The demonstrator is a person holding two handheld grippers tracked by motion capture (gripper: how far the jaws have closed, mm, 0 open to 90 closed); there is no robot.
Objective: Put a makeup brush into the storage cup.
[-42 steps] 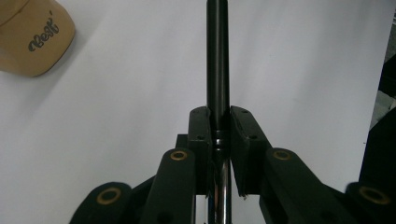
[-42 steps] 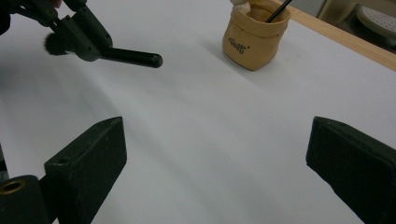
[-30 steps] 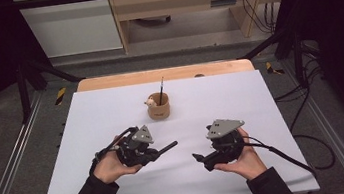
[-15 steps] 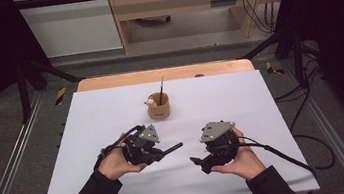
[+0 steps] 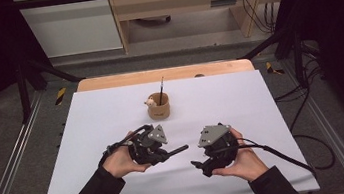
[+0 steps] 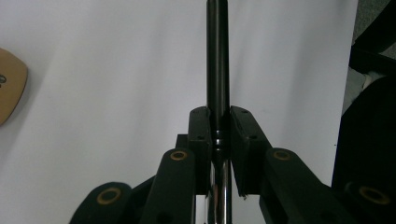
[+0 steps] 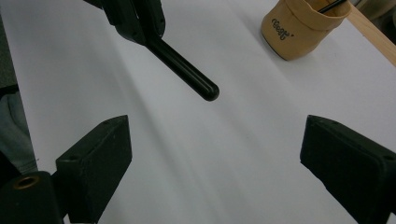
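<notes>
A slim black cylindrical pen (image 6: 217,56) is clamped between the closed jaws of the left hand-held gripper (image 5: 163,152), above the near middle of the white worktop (image 5: 89,138), its free end pointing right. The right hand-held gripper (image 7: 215,163) faces that end with jaws wide apart and nothing between them. A handover, or pulling off a cap, appears to be in hand; next, the open jaws would need lining up around the pen's tip. A tan cup (image 5: 158,107) with a thin black stick stands farther off.
</notes>
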